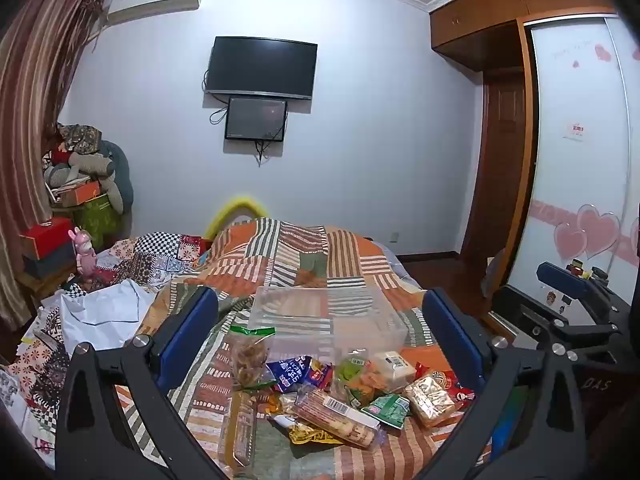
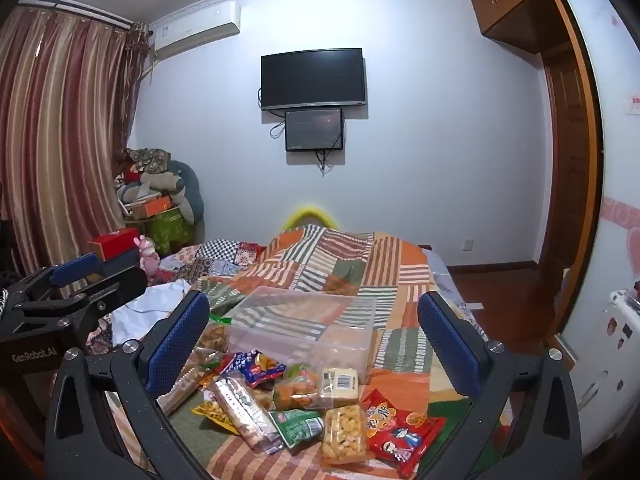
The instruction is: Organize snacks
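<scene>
A pile of snack packets (image 1: pixel 340 392) (image 2: pixel 304 396) lies on the patchwork bedspread (image 1: pixel 288 264) (image 2: pixel 340 256). Behind it stands an empty clear plastic bin (image 1: pixel 328 320) (image 2: pixel 304 324). A red packet (image 2: pixel 400 428) and a clear pack of yellow puffs (image 2: pixel 344 432) lie nearest the right gripper. A long biscuit sleeve (image 1: pixel 340 416) (image 2: pixel 244 408) lies at the front of the pile. My left gripper (image 1: pixel 320 332) hovers open above the pile, nothing between its blue pads. My right gripper (image 2: pixel 312 336) is likewise open and empty; it also shows at the right edge (image 1: pixel 576 300) of the left wrist view.
A white cloth (image 1: pixel 104 312) (image 2: pixel 148 312) is crumpled left of the snacks. Boxes, a pink toy (image 1: pixel 86 256) and stuffed items crowd the left corner by the curtain. A wardrobe with sliding doors (image 1: pixel 576 160) stands on the right, with wooden floor beside the bed.
</scene>
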`<action>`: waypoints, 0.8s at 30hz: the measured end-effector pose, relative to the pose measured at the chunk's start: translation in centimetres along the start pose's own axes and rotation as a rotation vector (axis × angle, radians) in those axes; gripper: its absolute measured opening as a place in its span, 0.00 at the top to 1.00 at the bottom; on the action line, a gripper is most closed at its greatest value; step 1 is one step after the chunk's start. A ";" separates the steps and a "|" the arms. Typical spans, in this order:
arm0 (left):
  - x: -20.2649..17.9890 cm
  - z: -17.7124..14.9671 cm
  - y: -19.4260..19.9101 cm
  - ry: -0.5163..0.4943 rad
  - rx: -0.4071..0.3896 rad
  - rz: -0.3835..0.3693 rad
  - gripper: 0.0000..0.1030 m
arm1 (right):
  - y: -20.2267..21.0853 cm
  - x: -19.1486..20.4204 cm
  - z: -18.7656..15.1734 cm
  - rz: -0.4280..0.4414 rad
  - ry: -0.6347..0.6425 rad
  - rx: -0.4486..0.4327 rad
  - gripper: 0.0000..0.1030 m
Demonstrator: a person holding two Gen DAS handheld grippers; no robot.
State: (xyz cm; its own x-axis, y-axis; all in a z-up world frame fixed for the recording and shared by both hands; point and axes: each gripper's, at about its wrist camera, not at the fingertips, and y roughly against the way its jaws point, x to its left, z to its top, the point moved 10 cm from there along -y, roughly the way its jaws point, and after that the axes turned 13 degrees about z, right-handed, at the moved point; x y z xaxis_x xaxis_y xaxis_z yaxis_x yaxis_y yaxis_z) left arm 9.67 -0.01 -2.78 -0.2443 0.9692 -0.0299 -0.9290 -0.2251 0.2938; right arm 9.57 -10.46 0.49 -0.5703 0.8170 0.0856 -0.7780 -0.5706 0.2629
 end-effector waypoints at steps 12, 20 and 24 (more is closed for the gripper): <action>0.0 -0.2 -0.6 0.003 -0.002 -0.004 0.00 | -0.1 -0.1 0.0 0.004 -0.009 0.013 0.00; 0.0 -0.2 -0.4 0.004 -0.006 -0.005 0.00 | 0.2 0.2 0.2 0.005 -0.014 0.004 0.00; -0.1 -0.2 -0.4 0.001 -0.008 -0.007 0.00 | 0.4 0.0 0.4 0.008 -0.019 -0.004 0.00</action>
State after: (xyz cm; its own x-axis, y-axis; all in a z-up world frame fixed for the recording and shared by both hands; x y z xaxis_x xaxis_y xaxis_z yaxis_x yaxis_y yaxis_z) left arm 10.01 -0.08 -3.04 -0.2385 0.9706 -0.0330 -0.9328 -0.2195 0.2858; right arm 9.34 -10.68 0.96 -0.5716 0.8136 0.1063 -0.7743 -0.5778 0.2583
